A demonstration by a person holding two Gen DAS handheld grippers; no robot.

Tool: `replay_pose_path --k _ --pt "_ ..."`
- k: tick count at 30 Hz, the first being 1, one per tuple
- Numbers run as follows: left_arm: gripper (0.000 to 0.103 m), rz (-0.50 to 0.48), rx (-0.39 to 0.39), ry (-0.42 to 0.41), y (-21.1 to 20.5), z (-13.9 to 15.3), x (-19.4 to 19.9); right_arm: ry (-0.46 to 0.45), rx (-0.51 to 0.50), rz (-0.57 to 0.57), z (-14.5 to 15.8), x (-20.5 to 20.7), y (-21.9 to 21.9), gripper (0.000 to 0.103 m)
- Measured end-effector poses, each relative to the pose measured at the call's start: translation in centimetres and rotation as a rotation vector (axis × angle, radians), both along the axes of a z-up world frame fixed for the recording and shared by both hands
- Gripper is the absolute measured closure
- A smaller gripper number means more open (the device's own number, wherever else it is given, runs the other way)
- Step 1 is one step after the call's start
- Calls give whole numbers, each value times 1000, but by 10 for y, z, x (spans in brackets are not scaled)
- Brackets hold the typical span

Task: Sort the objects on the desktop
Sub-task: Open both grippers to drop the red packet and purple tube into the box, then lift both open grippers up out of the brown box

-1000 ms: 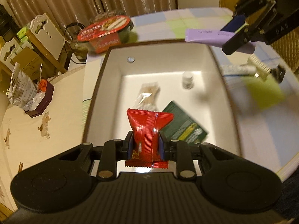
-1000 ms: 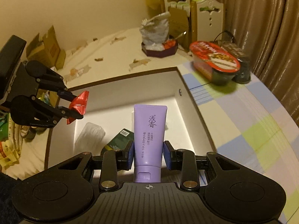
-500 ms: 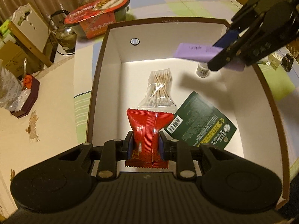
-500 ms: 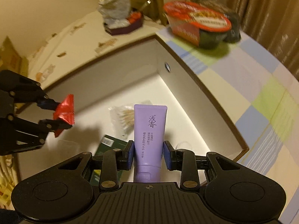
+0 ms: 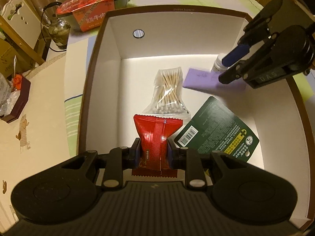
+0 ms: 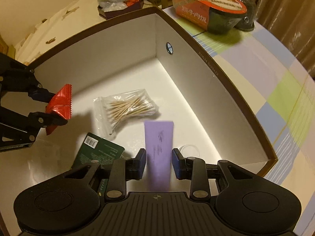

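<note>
A brown-rimmed white box (image 5: 173,9) holds a bag of cotton swabs (image 5: 169,90), a dark green packet (image 5: 216,131) and a small white bottle (image 5: 217,64). My left gripper (image 5: 154,151) is shut on a red snack packet (image 5: 155,131) over the box's near end. Over the right side my right gripper (image 5: 226,67) stands open. The purple tube (image 6: 159,147), blurred, is loose between and below my right gripper's (image 6: 159,163) pads, just above the box floor. From the right wrist, the red packet (image 6: 61,102) hangs at the left.
A red-lidded instant meal bowl (image 5: 94,5) and a dark round object (image 5: 57,29) sit on the checked tablecloth (image 6: 275,90) beyond the box. A small maroon tray (image 5: 17,100) with wrappers lies on the cream surface at the left.
Both grippers have come lower over the box. The right gripper has let go of the purple tube, which is dropping toward the floor. The left still holds the red packet.
</note>
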State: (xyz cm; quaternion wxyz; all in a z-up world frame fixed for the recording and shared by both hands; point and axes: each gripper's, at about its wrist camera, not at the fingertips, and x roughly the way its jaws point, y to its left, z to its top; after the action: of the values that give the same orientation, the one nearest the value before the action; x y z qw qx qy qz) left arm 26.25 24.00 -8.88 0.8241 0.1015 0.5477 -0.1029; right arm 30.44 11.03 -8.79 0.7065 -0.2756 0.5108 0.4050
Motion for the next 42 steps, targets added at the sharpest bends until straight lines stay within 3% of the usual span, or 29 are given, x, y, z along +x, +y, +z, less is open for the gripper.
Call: replay_pose_path --k 12,13,14,15,16,21,30,35,42 --pt "77 12 2 30 -4 -13 5 30 31 1 15 0 -15 70" --pt "71 15 3 28 -5 -13 6 32 32 0 16 0 -16 61" --pt "68 13 2 26 -6 -12 6 32 40 7 18 -2 -17 33" --pt "66 11 5 25 -7 -12 6 22 49 12 20 -4 -18 20" --pt "64 8 10 24 -8 -11 5 7 57 20 23 -7 -19 16" --pt "62 6 9 31 -10 -5 -2 19 53 64 30 -15 -20 16" --pt "46 40 -13 10 -8 21 -32 -6 26 116 32 -21 -30 15" --pt "32 69 -8 -9 -9 36 -47 -17 48 124 40 -24 -34 15" --pt "25 83 7 -41 -19 54 -66 -64 67 153 53 -37 -37 15"
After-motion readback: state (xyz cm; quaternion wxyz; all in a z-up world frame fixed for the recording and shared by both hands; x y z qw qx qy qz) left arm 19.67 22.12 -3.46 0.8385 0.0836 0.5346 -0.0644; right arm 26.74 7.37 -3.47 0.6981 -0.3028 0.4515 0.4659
